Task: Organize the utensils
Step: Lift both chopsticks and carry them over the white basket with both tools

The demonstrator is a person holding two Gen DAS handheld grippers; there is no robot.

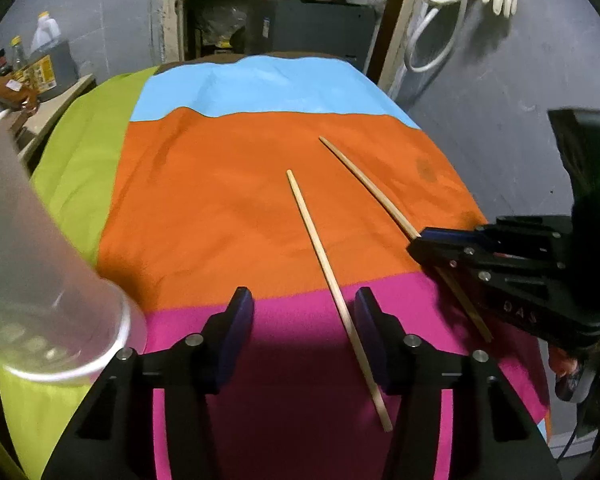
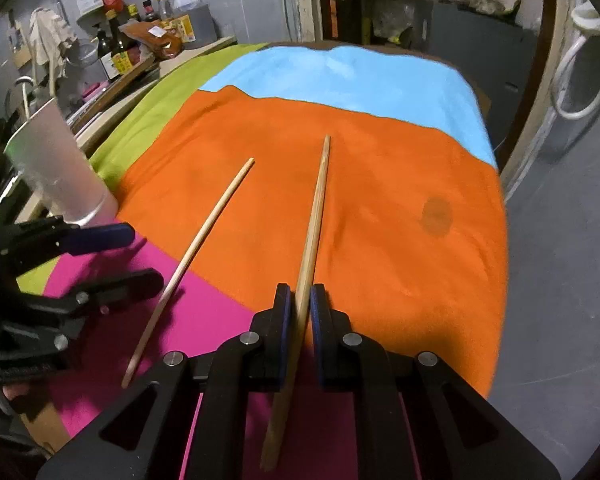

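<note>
A tabletop [image 1: 228, 208] is draped in a soft, slightly wrinkled cloth of flat colour blocks: lime green, sky blue, orange and magenta. Two slim, pale wooden chopsticks lie well apart on it.

The right tongs [image 2: 300, 312] are clenched on one chopstick [image 2: 314, 220]; its thin tip points away over the orange block, and its thick end runs down between the black arms, hiding part of it.

The left tongs [image 1: 304, 320] are released, with dark blue pads. The second chopstick [image 1: 324, 264] passes between the pads close to the right-hand one; whether it touches is hard to make out.

A frosted, translucent plastic cup [image 1: 32, 248] stands at the left, blurred and cut off by the edge of the view. A dark round stain [image 2: 436, 216] marks the orange cloth.
</note>
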